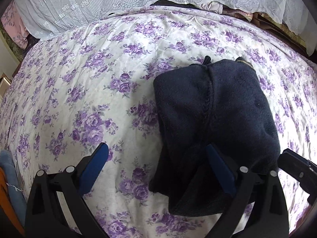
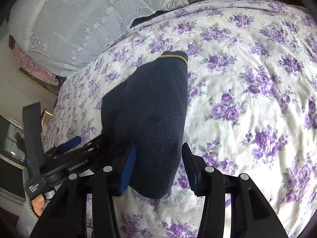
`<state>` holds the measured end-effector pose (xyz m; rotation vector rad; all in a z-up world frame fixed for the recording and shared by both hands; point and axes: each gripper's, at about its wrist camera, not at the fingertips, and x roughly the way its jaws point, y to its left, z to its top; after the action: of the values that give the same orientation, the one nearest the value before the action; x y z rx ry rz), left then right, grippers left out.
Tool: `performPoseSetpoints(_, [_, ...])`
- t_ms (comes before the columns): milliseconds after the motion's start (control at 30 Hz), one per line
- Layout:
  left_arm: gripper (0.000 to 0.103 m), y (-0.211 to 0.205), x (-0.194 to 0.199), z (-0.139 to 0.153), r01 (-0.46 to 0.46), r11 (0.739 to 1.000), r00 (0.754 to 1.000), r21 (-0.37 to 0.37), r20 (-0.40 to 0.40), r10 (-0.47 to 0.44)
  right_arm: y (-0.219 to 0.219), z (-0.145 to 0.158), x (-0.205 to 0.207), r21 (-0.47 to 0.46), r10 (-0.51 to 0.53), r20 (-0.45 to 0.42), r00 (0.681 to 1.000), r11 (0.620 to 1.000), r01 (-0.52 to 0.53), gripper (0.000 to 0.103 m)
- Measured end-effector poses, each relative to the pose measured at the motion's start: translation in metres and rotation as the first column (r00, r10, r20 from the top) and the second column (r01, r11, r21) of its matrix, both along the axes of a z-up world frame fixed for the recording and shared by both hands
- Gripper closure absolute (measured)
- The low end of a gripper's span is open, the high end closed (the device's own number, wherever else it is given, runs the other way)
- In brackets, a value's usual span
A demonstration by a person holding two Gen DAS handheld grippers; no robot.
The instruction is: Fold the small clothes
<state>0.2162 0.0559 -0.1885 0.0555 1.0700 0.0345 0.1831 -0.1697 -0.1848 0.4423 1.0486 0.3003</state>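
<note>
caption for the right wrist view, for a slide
Right gripper open around a folded navy garment on a floral bedsheet.

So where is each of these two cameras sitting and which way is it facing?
Left wrist: on the left hand-held gripper, angled down at the navy garment on the floral bedspread; its open fingers show.
Right wrist: on the right hand-held gripper, angled down at the garment between its open fingers; a person's fingertips show.
Shared: garment, bedspread, lace cover; each sees the other gripper.
</note>
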Motion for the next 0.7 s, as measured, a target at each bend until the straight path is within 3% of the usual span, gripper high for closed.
performPoseSetpoints(467, [0.006, -0.012, 0.018, -0.01, 0.046, 0.997, 0.999, -0.055, -0.012, -0.047, -0.01, -0.008, 0.038, 0.061, -0.039, -0.011, 0.999, 0.997, 0.039, 0.038])
performPoseSetpoints(700, [0.004, -0.008, 0.025, -0.019, 0.038, 0.994, 0.999, -0.098, -0.024, -0.041, -0.008, -0.023, 0.053, 0.097, -0.046, -0.047, 0.998, 0.994, 0.05, 0.037])
